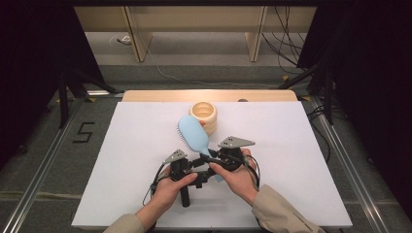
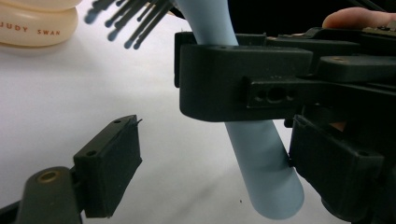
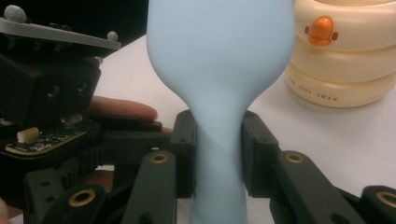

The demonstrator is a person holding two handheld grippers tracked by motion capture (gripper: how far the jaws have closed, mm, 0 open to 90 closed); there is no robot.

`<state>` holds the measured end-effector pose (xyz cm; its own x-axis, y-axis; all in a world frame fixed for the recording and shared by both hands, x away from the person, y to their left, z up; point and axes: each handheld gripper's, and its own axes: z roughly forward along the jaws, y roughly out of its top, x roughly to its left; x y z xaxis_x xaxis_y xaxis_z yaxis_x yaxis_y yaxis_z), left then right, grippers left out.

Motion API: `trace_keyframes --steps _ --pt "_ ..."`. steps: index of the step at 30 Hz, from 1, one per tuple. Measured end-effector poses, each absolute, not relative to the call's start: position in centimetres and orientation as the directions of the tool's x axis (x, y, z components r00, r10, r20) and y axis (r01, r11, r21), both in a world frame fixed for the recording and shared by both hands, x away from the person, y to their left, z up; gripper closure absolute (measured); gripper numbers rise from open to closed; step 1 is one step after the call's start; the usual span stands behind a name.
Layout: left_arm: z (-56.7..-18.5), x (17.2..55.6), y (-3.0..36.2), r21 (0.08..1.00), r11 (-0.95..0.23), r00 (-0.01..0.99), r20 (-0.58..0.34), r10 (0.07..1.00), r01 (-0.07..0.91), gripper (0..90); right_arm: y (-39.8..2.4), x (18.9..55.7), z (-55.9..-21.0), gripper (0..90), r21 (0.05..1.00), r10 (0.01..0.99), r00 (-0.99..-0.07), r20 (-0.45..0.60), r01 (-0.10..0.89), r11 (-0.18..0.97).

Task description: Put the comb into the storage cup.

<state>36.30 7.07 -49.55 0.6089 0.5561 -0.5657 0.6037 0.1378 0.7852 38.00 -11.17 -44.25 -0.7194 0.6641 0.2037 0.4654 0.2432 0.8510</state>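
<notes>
Here, right gripper clamped on the neck of the pale blue hairbrush, held just above the white table, near the cream ringed cup. Left gripper spread wide beside the handle, pads not pressing.

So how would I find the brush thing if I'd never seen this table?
Look at the white table, near its middle, just in front of the cream ringed pot. The light blue hairbrush rises there with dark bristles, its handle clamped in the right hand-held gripper. Nothing else on the table is blue.
</notes>
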Motion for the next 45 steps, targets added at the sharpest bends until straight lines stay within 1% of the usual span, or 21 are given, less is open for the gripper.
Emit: trace_keyframes --steps 4,15,16,17,18,19,26,27,29,30,31,32,41,45 --pt "-49.63 36.4 6.99 0.776 0.146 0.604 -0.581 0.545 0.614 18.7 -11.16 37.98 -44.26 70.3 0.851 0.664 -0.72 0.201 0.463 0.245" --pt "-49.75 36.65 6.77 0.758 0.168 0.607 -0.616 0.502 0.63 30.1 -10.97 37.78 -44.21 70.2 0.856 0.658 -0.728 0.19 0.452 0.253" --pt "-49.75 36.67 6.76 0.758 0.171 0.608 -0.617 0.499 0.629 32.9 -10.97 37.76 -44.23 70.2 0.857 0.66 -0.728 0.188 0.45 0.252" --pt "-49.75 36.67 6.73 0.759 0.172 0.611 -0.617 0.496 0.628 32.9 -10.97 37.76 -44.23 70.2 0.857 0.66 -0.728 0.188 0.45 0.252" --pt "-49.76 36.67 6.71 0.76 0.173 0.613 -0.618 0.493 0.627 35.5 -10.93 37.76 -44.27 70.2 0.858 0.658 -0.729 0.188 0.448 0.251" --pt "-49.75 36.67 6.7 0.761 0.172 0.615 -0.617 0.491 0.626 35.5 -10.93 37.76 -44.27 70.2 0.858 0.658 -0.729 0.188 0.448 0.251" --pt "-49.63 36.56 6.53 0.765 0.174 0.627 -0.616 0.476 0.62 45.7 -10.91 37.72 -44.26 70.2 0.861 0.661 -0.73 0.172 0.437 0.259" --pt "-49.6 36.51 6.51 0.767 0.172 0.631 -0.614 0.473 0.618 50.5 -10.9 37.72 -44.28 70.2 0.861 0.662 -0.731 0.168 0.436 0.263" --pt "-49.58 36.48 6.5 0.77 0.169 0.637 -0.613 0.468 0.616 52.0 -10.86 37.7 -44.37 70.2 0.861 0.663 -0.73 0.167 0.435 0.262" --pt "-49.59 36.47 6.5 0.77 0.171 0.639 -0.614 0.463 0.615 55.6 -10.85 37.69 -44.38 70.2 0.86 0.663 -0.729 0.168 0.438 0.264" --pt "-49.59 36.46 6.51 0.768 0.173 0.639 -0.616 0.46 0.616 57.3 -10.85 37.69 -44.38 70.2 0.86 0.663 -0.729 0.168 0.438 0.264" --pt "-49.58 36.46 6.53 0.767 0.175 0.639 -0.619 0.456 0.617 57.3 -10.86 37.7 -44.38 70.2 0.86 0.664 -0.729 0.167 0.437 0.263" --pt "-49.73 36.57 6.9 0.76 0.191 0.623 -0.627 0.469 0.621 67.2 -10.76 37.65 -44.35 70.1 0.865 0.659 -0.735 0.159 0.425 0.266" --pt "-49.7 36.54 6.98 0.766 0.185 0.628 -0.619 0.472 0.616 68.0 -10.73 37.66 -44.25 70.0 0.865 0.654 -0.74 0.156 0.422 0.271"
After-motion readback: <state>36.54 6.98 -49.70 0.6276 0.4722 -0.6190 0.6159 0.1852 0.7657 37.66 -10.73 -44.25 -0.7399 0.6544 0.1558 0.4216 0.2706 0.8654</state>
